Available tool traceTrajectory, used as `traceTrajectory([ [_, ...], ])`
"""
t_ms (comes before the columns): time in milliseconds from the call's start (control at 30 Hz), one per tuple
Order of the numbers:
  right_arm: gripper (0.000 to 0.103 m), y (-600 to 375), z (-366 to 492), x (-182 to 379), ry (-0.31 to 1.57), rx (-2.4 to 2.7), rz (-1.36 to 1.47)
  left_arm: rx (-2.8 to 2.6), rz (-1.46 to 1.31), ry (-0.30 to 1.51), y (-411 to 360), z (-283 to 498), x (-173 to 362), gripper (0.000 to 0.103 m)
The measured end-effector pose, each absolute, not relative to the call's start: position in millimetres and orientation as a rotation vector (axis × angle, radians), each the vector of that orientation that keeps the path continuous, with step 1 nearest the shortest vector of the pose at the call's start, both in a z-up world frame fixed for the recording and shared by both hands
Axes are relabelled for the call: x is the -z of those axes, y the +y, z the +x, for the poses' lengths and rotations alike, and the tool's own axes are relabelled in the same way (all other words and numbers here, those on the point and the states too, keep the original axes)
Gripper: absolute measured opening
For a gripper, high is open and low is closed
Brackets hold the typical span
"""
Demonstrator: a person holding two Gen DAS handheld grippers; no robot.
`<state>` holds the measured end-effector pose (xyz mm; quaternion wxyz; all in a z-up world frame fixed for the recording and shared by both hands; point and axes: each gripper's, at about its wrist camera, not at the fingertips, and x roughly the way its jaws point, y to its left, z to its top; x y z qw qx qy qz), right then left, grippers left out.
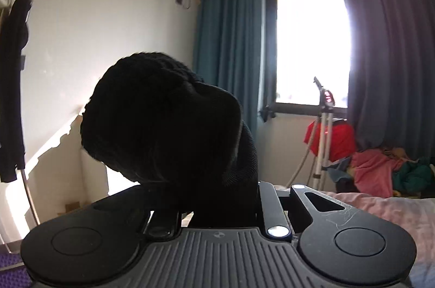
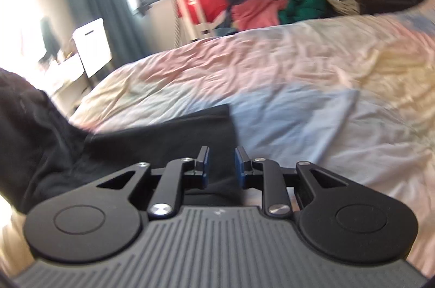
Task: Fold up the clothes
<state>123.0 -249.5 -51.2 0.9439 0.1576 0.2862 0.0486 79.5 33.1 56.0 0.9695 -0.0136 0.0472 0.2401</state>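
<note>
Pinching bunched black garment [image 1: 163, 119] aloft, left claw [image 1: 217, 209] points level; right claw [image 2: 221, 165] hovers spread above the bed [image 2: 299, 65].

The garment [image 2: 163, 135] lies on the bed [image 2: 299, 70], with a clothes pile [image 2: 272, 8] behind the bed.

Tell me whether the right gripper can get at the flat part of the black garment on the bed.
Probably yes: the right gripper is open, and the black garment lies just ahead of it with nothing between.
</note>
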Motion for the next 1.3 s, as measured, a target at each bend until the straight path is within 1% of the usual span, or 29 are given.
traceTrajectory([
  [100, 0.024, -275.4, 123.5, 52.1, 0.560, -0.038, 0.422, -0.419, 0.044, 0.081, -38.5, 93.5, -44.4, 0.019],
  [167, 0.024, -287.9, 122.8, 52.7, 0.543, -0.007, 0.468, -0.371, 0.132, 0.090, -83.4, 102.0, -21.9, 0.019],
  [300, 0.024, -302.4, 121.7, 55.6, 0.520, 0.030, 0.527, -0.244, 0.382, 0.188, -163.8, 112.4, 51.3, 0.023],
  [400, 0.024, -311.0, 122.1, 59.1, 0.512, 0.046, 0.563, -0.100, 0.536, 0.401, -194.0, 131.5, 118.4, 0.028],
  [467, 0.024, -315.8, 122.7, 61.8, 0.511, 0.054, 0.586, -0.053, 0.543, 0.461, -198.1, 130.9, 140.7, 0.029],
  [500, 0.024, -316.3, 123.4, 63.5, 0.515, 0.047, 0.596, -0.045, 0.532, 0.449, -196.2, 127.2, 143.2, 0.031],
  [600, 0.024, -315.3, 127.2, 68.1, 0.525, -0.010, 0.652, 0.026, 0.492, 0.466, -185.3, 121.8, 133.3, 0.039],
  [633, 0.024, -314.5, 129.0, 69.8, 0.529, -0.038, 0.677, 0.066, 0.506, 0.484, -182.4, 121.0, 130.2, 0.045],
  [667, 0.024, -313.2, 130.8, 71.6, 0.534, -0.067, 0.702, 0.111, 0.530, 0.502, -179.6, 120.4, 127.5, 0.048],
  [767, 0.025, -306.6, 135.3, 76.4, 0.553, -0.161, 0.775, 0.231, 0.573, 0.518, -133.2, 88.1, 123.1, 0.066],
  [800, 0.025, -304.8, 136.4, 77.9, 0.561, -0.187, 0.796, 0.270, 0.585, 0.521, -116.4, 76.3, 121.8, 0.069],
  [833, 0.025, -302.6, 137.0, 79.1, 0.567, -0.210, 0.815, 0.291, 0.597, 0.522, -105.9, 67.1, 119.1, 0.075],
  [867, 0.028, -300.1, 136.9, 79.6, 0.571, -0.229, 0.830, 0.303, 0.608, 0.520, -98.1, 59.0, 115.7, 0.081],
  [900, 0.031, -297.9, 136.8, 80.4, 0.574, -0.247, 0.847, 0.308, 0.617, 0.503, -90.6, 51.2, 111.7, 0.093],
  [933, 0.042, -296.0, 136.6, 81.5, 0.577, -0.260, 0.864, 0.309, 0.624, 0.479, -83.3, 43.6, 107.4, 0.096],
  [967, 0.058, -294.1, 136.4, 82.8, 0.579, -0.271, 0.882, 0.308, 0.621, 0.468, -74.2, 38.9, 104.6, 0.096],
  [1000, 0.066, -291.9, 136.5, 84.7, 0.586, -0.277, 0.902, 0.306, 0.614, 0.461, -64.4, 35.5, 102.4, 0.096],
  [1033, 0.079, -289.4, 136.9, 87.2, 0.599, -0.283, 0.923, 0.282, 0.603, 0.457, -53.3, 36.3, 102.2, 0.096],
  [1067, 0.084, -286.8, 137.4, 89.6, 0.612, -0.290, 0.944, 0.242, 0.594, 0.452, -48.0, 31.1, 103.7, 0.096],
  [1233, 0.084, -272.2, 142.7, 105.0, 0.704, -0.327, 1.024, 0.063, 0.441, 0.506, -11.5, 38.2, 110.7, 0.101],
  [1300, 0.084, -265.1, 147.4, 111.2, 0.729, -0.343, 1.048, 0.042, 0.400, 0.520, -4.6, 36.6, 108.8, 0.101],
])
